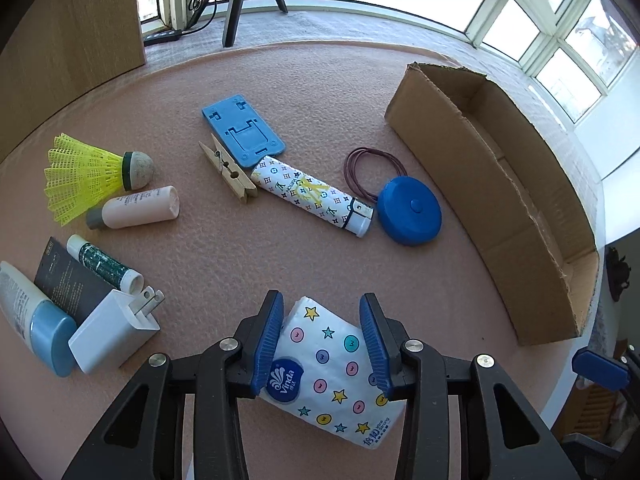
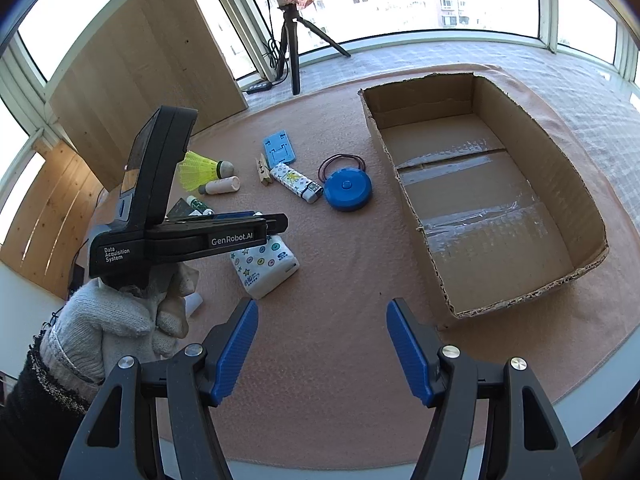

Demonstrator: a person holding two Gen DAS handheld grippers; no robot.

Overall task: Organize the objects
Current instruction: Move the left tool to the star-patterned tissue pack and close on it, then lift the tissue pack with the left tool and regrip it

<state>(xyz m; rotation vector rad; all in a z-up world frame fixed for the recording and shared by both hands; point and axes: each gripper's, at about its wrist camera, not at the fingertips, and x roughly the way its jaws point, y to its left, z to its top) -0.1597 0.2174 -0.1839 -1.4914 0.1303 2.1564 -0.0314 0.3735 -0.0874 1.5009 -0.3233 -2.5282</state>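
While the left hand-held gripper (image 1: 322,340) points steeply down at the desk (image 1: 248,264), its blue pads sit on either side of a tissue pack (image 1: 332,376) (white wrapper, coloured stars and dots, blue Vinda logo); the left pad lies against the pack's edge and the right pad touches its far corner, so the jaws pinch the pack. The pack lies flat on the pinkish cloth at lower centre of the left wrist view.

Right hand-held gripper (image 2: 322,354): jaws spread, nothing between them, bare cloth below. A gloved hand (image 2: 120,320) at lower left of the right wrist view holds the black body of the left tool.

Lower left of the left wrist view, clustered and touching:
- white charger (image 1: 108,336), prongs up
- blue-capped tube (image 1: 36,320)
- dark card (image 1: 68,280)
- small green-printed tube (image 1: 106,264)

Mid left: beige bottle (image 1: 136,208) lying on its side, yellow shuttlecock (image 1: 88,174) just behind it.

Centre: wooden clothespin (image 1: 228,172) beside a patterned white cylinder (image 1: 312,196), whose upper end touches a blue phone stand (image 1: 244,132). Just right of the cylinder's lower end is a blue tape measure (image 1: 410,212), resting over part of a loop of red rubber bands (image 1: 372,168).

Right side: open cardboard box (image 2: 580,216), empty inside, taped floor seam visible in the right wrist view.

Far edge: tripod legs (image 1: 234,12) and a power strip (image 1: 162,36) by the window.
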